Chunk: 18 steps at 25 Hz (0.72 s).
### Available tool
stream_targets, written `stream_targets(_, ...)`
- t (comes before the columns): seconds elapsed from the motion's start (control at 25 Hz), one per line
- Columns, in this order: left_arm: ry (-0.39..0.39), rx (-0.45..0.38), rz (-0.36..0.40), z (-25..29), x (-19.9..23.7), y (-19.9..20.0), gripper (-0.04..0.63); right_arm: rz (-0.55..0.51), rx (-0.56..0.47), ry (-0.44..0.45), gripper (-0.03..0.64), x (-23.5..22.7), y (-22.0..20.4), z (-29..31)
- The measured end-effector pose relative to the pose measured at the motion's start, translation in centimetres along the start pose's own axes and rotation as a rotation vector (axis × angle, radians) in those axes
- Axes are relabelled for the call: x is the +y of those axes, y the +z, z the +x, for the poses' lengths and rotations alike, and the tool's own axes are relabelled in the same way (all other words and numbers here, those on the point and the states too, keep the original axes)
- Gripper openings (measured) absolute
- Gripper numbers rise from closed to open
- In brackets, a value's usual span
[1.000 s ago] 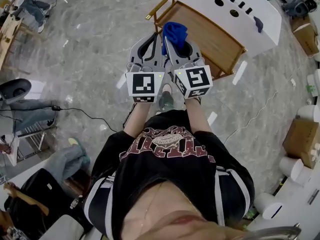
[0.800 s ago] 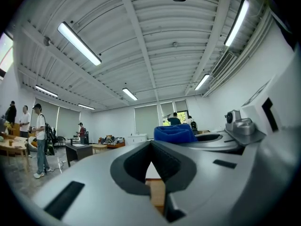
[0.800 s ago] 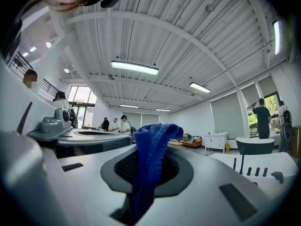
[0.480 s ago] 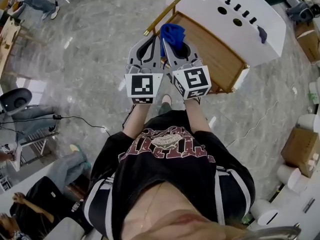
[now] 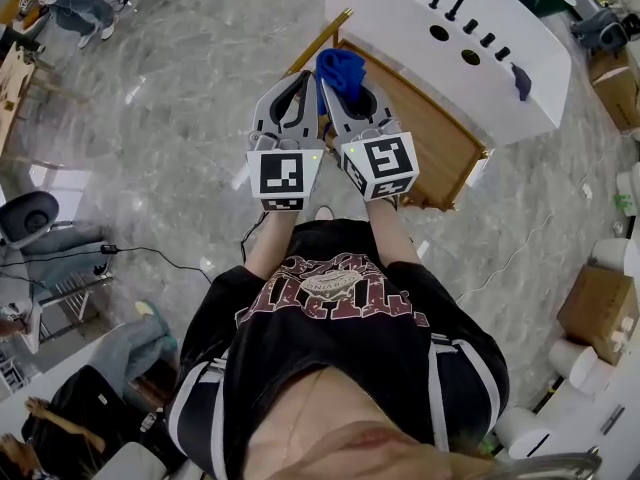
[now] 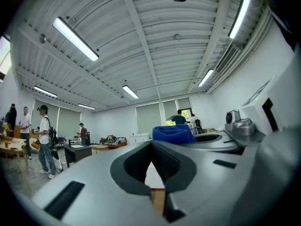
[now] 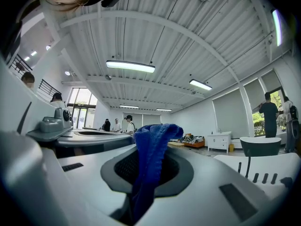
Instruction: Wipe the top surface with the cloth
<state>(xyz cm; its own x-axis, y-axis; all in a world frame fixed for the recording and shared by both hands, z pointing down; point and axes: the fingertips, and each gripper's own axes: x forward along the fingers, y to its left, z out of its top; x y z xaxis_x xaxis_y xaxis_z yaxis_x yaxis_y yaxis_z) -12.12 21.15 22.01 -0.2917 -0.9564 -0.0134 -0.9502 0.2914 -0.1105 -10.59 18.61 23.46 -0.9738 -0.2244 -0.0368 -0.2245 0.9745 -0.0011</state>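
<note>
Since approx. a sec ago, more of the white unit [image 5: 400, 8] is showing beyond the jaw tips. Both grippers are keeping the same side-by-side pose, and the cloth is staying in the right jaws.

Head view: left gripper [image 5: 304, 78] is pointing fwd, jaws meeting at the tips w/ nothing betw. them. Right gripper [image 5: 330, 86] is riding just beside it, jaws clamping on a blue cloth [image 5: 342, 66] that is bunching up past the tips. Wooden desk [image 5: 420, 128] is lying ahead of & below the jaws. The cloth is overlapping the desk's near corner in frame, but whether it's touching the top can't be told. Grey floor [image 5: 180, 118] is spreading out to the left of the jaws.

Left gripper view: jaws are closing together at the tips, empty. A sliver of white and wood is showing thru the gap lower down. The cloth is poking up just right of these jaws, in the neighbouring gripper. People [image 6: 46, 140] are standing far off to the left under strip lights [image 6: 75, 39].

Right gripper view: jaws are pinching the cloth, which is running up betw. the pads & flopping over above the tips. The white unit is sitting to the right of the jaws.
</note>
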Motion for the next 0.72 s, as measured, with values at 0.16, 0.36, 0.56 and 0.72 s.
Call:
stream_targets(0.16,-0.025,0.02,-0.018,2.3,-0.5,-0.8,0.046,0.017,0.019,-0.032,0.058,-2.3,-0.8,0.2)
stream_targets(0.36,-0.063,0.029,-0.007,5.1,-1.4,-1.2,0.046,0.028,0.02,-0.077,0.058,-5.1,-1.2,0.8)
stream_targets(0.56,-0.127,0.034,-0.017,7.8,-1.7,-1.7,0.046,0.03,0.03,-0.144,0.058,-7.6,-1.8,1.7)
stream_targets(0.72,-0.188,0.019,-0.015,11.0,-1.5,-1.7,0.046,0.016,0.031,-0.212,0.058,-10.0,-1.8,3.2)
